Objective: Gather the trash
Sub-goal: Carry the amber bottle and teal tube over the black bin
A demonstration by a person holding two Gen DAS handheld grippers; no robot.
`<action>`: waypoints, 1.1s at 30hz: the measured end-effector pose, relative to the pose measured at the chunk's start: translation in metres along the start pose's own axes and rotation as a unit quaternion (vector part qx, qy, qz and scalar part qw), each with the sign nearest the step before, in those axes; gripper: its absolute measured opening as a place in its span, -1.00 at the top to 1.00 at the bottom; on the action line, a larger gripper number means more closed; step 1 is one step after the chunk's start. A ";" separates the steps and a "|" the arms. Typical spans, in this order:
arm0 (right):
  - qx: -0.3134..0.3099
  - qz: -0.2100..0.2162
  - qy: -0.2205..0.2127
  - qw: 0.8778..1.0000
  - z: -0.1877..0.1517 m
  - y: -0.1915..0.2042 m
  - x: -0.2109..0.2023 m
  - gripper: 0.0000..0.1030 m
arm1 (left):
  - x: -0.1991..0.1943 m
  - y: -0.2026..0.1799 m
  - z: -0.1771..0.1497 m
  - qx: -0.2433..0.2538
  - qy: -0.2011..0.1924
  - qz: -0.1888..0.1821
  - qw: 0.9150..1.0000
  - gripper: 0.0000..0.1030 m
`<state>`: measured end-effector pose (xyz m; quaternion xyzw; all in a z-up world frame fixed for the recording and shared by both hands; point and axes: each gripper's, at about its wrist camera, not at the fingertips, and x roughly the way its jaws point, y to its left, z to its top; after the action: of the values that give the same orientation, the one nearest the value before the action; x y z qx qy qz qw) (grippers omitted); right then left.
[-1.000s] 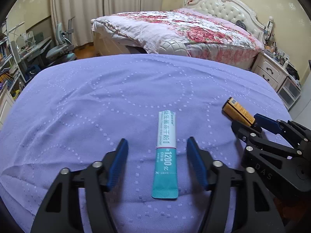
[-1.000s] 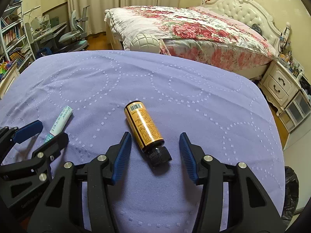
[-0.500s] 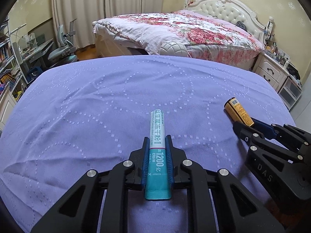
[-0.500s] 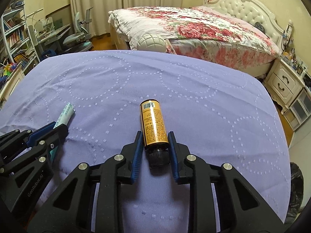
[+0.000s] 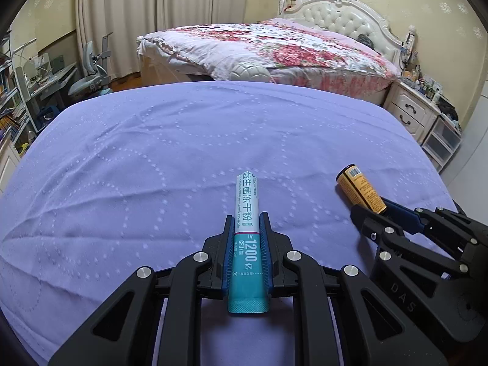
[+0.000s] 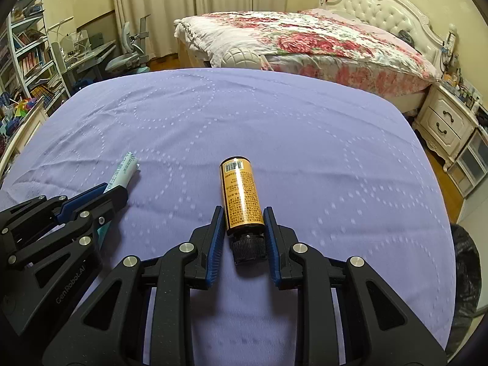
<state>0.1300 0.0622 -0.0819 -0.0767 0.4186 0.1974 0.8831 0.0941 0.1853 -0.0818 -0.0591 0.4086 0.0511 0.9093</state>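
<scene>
A teal and white sachet (image 5: 247,235) is pinched between the blue pads of my left gripper (image 5: 246,222), which is shut on it above the purple bedspread (image 5: 152,158). An orange bottle (image 6: 241,195) with a black cap sits between the pads of my right gripper (image 6: 242,216), which is shut on its lower body. In the left wrist view the orange bottle (image 5: 361,189) and the right gripper (image 5: 370,210) show at the right. The right wrist view has the sachet (image 6: 123,172) and the left gripper (image 6: 109,190) at its left.
The purple bedspread (image 6: 274,128) covers a wide surface. Behind it stands a bed with a floral quilt (image 5: 268,45), with a white nightstand (image 6: 445,122) to the right. A desk and chair (image 5: 88,76) are at the left. A black bag (image 6: 466,274) hangs at the right edge.
Both grippers closed: the left on the sachet, the right on the orange bottle. Both have since drawn back a little from the spread with their items.
</scene>
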 end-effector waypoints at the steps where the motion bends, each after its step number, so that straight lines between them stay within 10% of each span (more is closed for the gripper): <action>1: 0.000 0.000 -0.001 1.000 -0.004 -0.001 -0.003 0.51 | -0.003 -0.003 -0.002 0.001 -0.001 -0.004 1.000 0.67; 33: 0.146 -0.138 -0.050 0.978 -0.108 -0.170 -0.102 0.51 | -0.041 -0.171 -0.037 0.114 -0.034 -0.111 0.987 0.67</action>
<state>0.0650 -0.1539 -0.0774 0.0059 0.3839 0.0140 0.9233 0.0641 0.0095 -0.0640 0.0021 0.3715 -0.0954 0.9235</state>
